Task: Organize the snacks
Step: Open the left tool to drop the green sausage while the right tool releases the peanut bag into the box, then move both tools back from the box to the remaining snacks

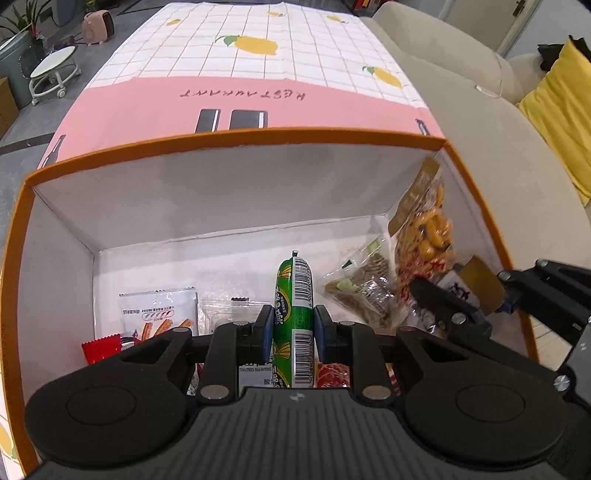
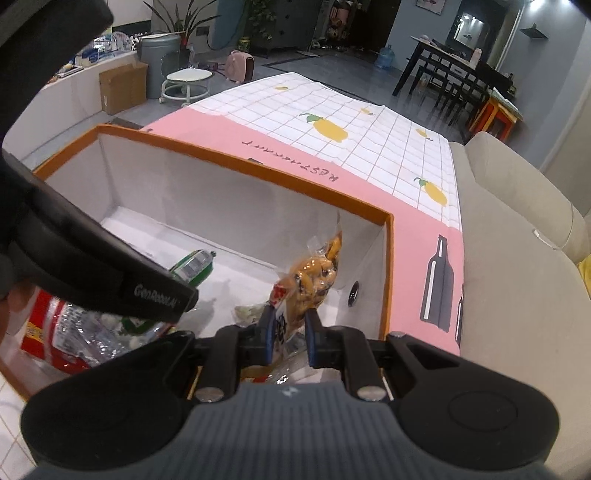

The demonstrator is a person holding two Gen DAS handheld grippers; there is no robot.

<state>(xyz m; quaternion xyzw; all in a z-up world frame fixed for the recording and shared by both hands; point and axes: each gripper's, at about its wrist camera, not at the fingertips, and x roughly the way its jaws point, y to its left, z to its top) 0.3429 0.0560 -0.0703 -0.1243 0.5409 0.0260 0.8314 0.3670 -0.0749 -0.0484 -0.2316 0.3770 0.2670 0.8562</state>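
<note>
Green sausage point(image 1: 293, 317) is pinched by the left hand-held gripper point(image 1: 293, 330) inside the box point(image 1: 236, 138); the right hand-held gripper point(image 2: 289, 338) clamps the nut bag point(image 2: 314, 275) at the box's right wall. Next, probably, each needs releasing.

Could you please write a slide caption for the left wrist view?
Left gripper clamps a green sausage inside the orange-rimmed box.

**You're in a home living room**

You're working beside a beige sofa point(image 1: 461, 92) with a yellow cushion point(image 1: 557, 107) on it. Beyond the lemon-print tablecloth point(image 2: 369, 140) you can see a dark dining table point(image 2: 447, 62), potted plants point(image 2: 177, 18), a round white stool point(image 2: 188, 83) and a cardboard box point(image 2: 123, 86).
</note>
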